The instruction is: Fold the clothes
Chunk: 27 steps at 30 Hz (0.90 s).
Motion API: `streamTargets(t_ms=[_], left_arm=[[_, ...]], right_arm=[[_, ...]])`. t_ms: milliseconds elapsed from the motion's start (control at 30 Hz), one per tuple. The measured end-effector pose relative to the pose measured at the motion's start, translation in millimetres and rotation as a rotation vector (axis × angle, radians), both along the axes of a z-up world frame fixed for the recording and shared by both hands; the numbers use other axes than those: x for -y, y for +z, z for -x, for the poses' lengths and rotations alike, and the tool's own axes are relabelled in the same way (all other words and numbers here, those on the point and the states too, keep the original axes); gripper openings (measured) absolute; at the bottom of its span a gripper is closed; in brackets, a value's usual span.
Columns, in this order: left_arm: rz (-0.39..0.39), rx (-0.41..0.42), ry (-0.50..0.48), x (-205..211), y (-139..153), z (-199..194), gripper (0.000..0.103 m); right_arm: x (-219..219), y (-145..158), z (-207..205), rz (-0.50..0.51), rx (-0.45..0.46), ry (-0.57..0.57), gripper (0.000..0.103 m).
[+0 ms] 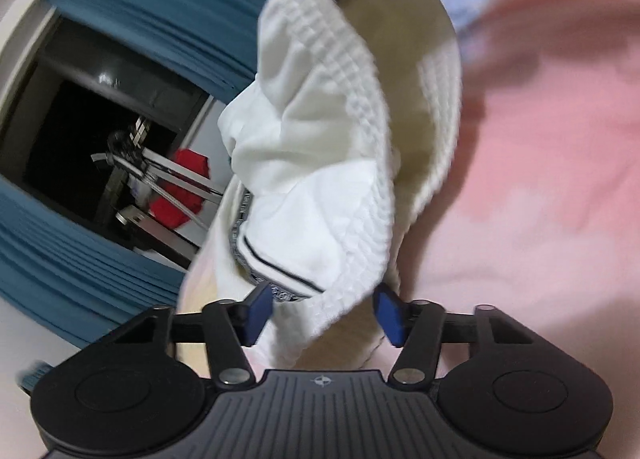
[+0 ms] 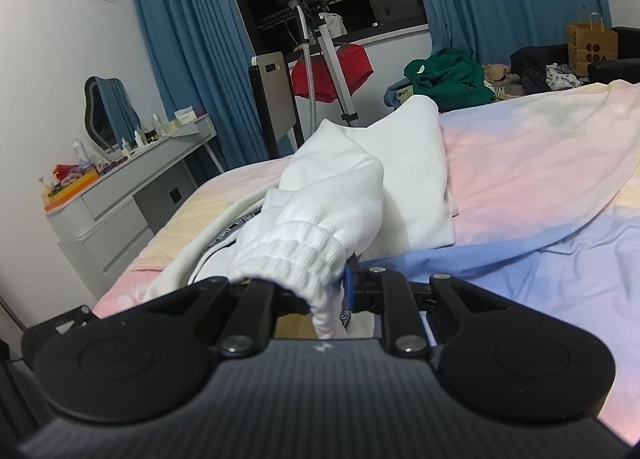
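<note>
White garment (image 2: 340, 195) is bunched on the bed (image 2: 540, 187), ribbed cuff lifted off it. Your right claw (image 2: 320, 299) pinches that cuff (left finger hidden under fabric). Your left claw (image 1: 324, 311) is spread, waffle-knit edge hanging between its blue pads (image 1: 258, 313), ungripped.

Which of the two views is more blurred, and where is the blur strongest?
Left wrist view: more blurred, strongest on the pink bedsheet and blue curtain, white garment softened. Right wrist view: mostly sharp, the dresser clear; fisheye bends the edges.
</note>
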<state>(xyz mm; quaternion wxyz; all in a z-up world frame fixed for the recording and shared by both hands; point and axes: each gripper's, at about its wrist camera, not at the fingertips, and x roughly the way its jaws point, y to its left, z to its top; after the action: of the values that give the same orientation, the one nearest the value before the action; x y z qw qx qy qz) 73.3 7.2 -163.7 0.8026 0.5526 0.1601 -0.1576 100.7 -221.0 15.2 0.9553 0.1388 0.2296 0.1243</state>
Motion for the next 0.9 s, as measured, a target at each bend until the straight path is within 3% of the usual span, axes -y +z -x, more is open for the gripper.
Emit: streamTargets(t_ms=[67,233,467,533,600,700,800,900], left_arm=[[-0.003,0.029,0.009,-2,-1,-3,0.057],[0.093,0.032,0.014,-6,13,-17,0.055],[0.040,0.050,0.017,4,2,-39,0.040],[0.121,0.055,0.047,2,15,-45,0.028],[0.218,0.059,0.080,-1,32,-51,0.027],[0.429,0.058,0.151,-17,66,-60,0.027],[0.643,0.058,0.225,-39,98,-68,0.027],[0.850,0.063,0.319,-71,125,-76,0.024]], right_arm=[[1,-2,-1,0.002,-0.009,-0.012,0.019],[2,-9,-6,0.000,-0.041,-0.032,0.019],[-7,-18,-9,0.088,-0.037,-0.062,0.019],[-11,-20,-8,0.149,-0.028,-0.077,0.021],[-18,-24,-7,0.238,-0.029,-0.088,0.028],[-21,-34,-11,0.306,-0.077,-0.102,0.038],[-14,-47,-18,0.266,-0.174,-0.108,0.039],[-2,-58,-25,0.156,-0.265,-0.121,0.039]])
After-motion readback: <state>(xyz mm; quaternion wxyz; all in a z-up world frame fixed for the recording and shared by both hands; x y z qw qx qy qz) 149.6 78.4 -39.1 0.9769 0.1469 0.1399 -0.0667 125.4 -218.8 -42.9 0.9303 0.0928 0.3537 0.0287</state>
